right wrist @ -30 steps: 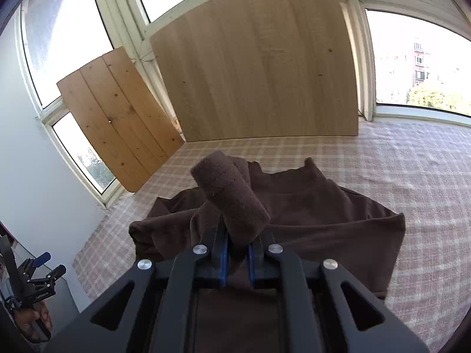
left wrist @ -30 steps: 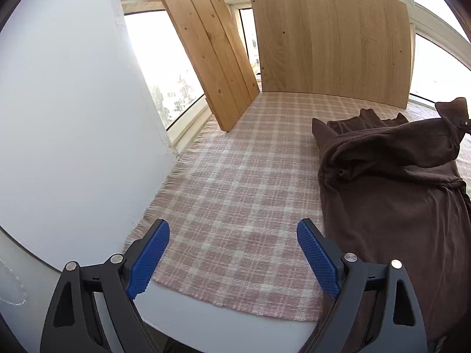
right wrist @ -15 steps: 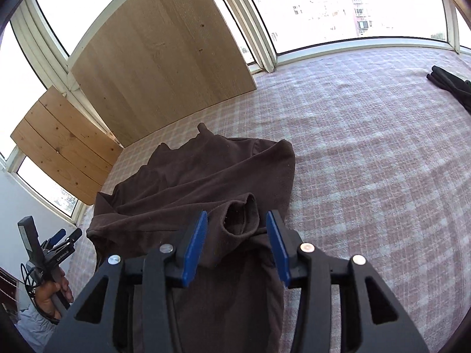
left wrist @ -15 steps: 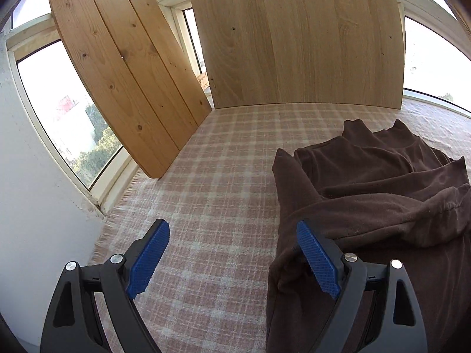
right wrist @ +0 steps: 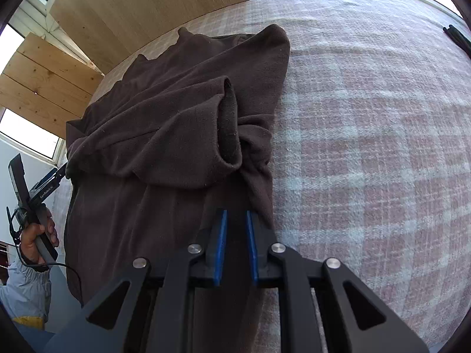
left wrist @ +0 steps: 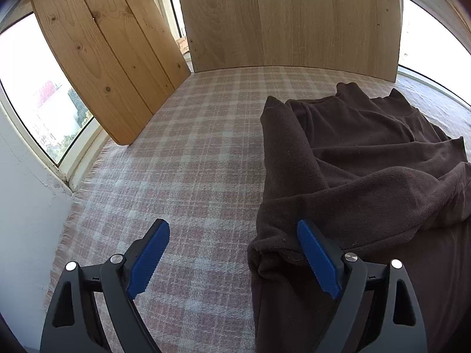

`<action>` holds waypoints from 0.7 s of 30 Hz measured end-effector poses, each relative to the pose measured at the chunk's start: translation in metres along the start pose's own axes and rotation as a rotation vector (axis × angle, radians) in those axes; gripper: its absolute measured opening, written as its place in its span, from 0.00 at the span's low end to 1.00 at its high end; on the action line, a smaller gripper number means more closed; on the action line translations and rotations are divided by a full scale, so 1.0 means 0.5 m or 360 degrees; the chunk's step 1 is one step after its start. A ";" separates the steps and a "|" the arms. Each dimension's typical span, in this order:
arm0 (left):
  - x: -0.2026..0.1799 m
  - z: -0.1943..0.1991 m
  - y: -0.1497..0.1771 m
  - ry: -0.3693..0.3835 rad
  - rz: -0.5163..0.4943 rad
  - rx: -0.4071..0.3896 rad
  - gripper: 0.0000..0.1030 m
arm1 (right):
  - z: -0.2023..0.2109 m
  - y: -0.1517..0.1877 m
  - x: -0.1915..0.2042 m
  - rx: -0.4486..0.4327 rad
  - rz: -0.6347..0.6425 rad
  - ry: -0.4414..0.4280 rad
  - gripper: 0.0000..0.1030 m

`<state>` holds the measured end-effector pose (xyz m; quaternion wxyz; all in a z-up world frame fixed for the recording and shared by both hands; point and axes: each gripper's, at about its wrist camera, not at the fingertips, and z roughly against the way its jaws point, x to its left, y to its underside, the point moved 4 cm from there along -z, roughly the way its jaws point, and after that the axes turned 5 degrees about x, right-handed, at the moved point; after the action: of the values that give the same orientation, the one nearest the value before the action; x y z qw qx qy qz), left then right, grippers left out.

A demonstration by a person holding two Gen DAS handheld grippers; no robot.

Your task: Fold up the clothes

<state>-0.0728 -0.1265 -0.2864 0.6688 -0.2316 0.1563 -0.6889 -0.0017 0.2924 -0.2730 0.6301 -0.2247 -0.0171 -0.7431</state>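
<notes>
A dark brown fleece garment (left wrist: 368, 176) lies on a pink plaid blanket (left wrist: 191, 161), one sleeve folded across its body with the cuff (right wrist: 229, 123) open toward me. My left gripper (left wrist: 232, 229) is open at the garment's left edge, its right finger (left wrist: 315, 259) against the bunched cloth and the left one over bare blanket. My right gripper (right wrist: 236, 216) is low over the garment's (right wrist: 164, 123) right side. Its jaws are closing to a narrow slot filled with brown cloth. In the right wrist view a hand (right wrist: 35, 235) holds the left gripper (right wrist: 44, 185) at the far left.
Two wooden boards (left wrist: 103, 53) (left wrist: 288, 20) lean against the windows behind the blanket. A white wall (left wrist: 23, 206) borders the blanket's fringed left edge. A small dark item (right wrist: 456, 35) lies at the far right. Bare plaid blanket (right wrist: 368, 147) stretches right of the garment.
The right gripper let go of the raised sleeve, which now lies across the body, then dropped lower and narrowed over the right side. The left gripper moved right and down to the garment's left edge.
</notes>
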 end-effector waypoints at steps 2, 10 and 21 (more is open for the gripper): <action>0.005 -0.003 0.018 0.0027 0.0029 0.0024 0.86 | 0.028 -0.014 0.011 -0.0078 0.0033 0.0053 0.18; 0.001 0.001 0.061 0.0048 0.0072 0.0094 0.86 | -0.013 -0.146 0.069 -0.0174 0.0229 0.0134 0.57; 0.045 0.043 0.074 0.0013 0.0130 0.0093 0.86 | 0.004 -0.026 0.151 -0.0172 0.0523 0.0013 0.09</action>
<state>-0.0301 -0.1487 -0.2852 0.7022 -0.2026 0.1481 -0.6663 -0.0214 0.2256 -0.2409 0.7302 -0.2550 0.0624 -0.6308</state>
